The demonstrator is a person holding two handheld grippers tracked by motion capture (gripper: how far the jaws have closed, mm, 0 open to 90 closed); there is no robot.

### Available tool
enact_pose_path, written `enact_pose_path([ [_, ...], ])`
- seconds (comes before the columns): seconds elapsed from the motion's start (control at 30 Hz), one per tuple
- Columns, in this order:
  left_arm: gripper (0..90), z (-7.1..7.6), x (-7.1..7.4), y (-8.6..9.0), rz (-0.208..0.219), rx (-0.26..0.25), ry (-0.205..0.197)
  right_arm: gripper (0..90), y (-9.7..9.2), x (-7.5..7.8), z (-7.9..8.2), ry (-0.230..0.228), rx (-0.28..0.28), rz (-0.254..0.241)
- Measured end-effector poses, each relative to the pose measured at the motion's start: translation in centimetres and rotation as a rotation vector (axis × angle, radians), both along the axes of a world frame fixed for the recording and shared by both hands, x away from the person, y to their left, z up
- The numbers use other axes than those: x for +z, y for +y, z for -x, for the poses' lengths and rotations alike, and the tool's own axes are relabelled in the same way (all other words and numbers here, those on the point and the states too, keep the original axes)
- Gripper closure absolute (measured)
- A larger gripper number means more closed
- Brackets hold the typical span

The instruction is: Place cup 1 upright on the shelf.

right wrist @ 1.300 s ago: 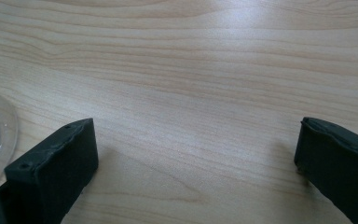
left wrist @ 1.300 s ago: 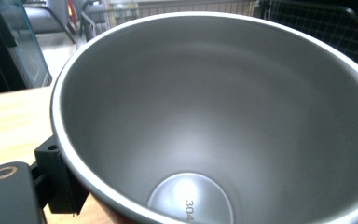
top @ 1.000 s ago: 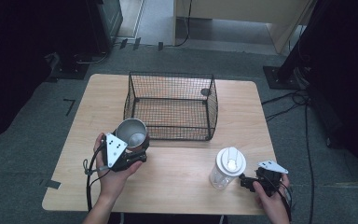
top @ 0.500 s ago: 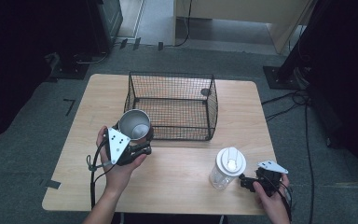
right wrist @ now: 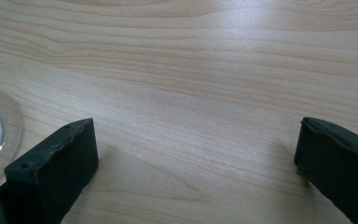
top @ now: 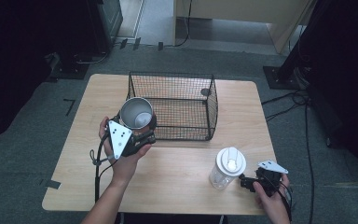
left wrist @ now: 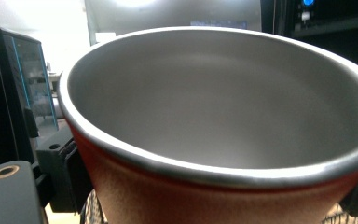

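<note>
One cup (top: 136, 113) in left gripper (top: 142, 135)

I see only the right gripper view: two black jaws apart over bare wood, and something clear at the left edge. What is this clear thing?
Observer: A clear plastic cup with a white lid, standing on the table just left of the right gripper.
Operator: Where is the left gripper?
Observer: The left gripper is raised near the wire basket, by its front left corner.
Operator: Does it hold something?
Observer: Yes, a metal cup, red outside, clamped between its jaws.
Operator: Is that cup empty?
Observer: Its inside looks bare in the left gripper view.
</note>
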State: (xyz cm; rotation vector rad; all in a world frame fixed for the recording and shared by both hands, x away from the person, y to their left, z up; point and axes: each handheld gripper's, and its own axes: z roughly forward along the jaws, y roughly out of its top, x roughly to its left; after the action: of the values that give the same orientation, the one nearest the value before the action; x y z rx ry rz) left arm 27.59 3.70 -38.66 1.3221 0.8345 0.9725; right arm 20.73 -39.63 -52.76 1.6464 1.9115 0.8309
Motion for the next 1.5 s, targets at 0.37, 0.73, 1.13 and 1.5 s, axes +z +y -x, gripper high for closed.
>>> enact_pose_path([
  [0.37, 8.3, -1.8, 0.9, -0.9, 0.022, 0.047, -0.019, 0.0, 0.0, 0.0, 0.0, 0.000, 0.009, -0.001],
  [0.73, 8.4, -5.5, 1.3, -2.1, 0.075, 0.075, -0.036, 0.0, 0.0, 0.0, 0.0, 0.000, 0.009, -0.001],
  [1.13, 8.5, -9.2, 0.5, -3.5, 0.067, 0.082, 0.009, 0.0, 0.0, 0.0, 0.0, -0.002, 0.015, -0.007],
  [1.5, 8.4, -12.3, -0.8, -4.7, 0.063, 0.149, 0.044, 0.0, -0.1, 0.0, 0.0, -0.001, 0.015, -0.011],
])
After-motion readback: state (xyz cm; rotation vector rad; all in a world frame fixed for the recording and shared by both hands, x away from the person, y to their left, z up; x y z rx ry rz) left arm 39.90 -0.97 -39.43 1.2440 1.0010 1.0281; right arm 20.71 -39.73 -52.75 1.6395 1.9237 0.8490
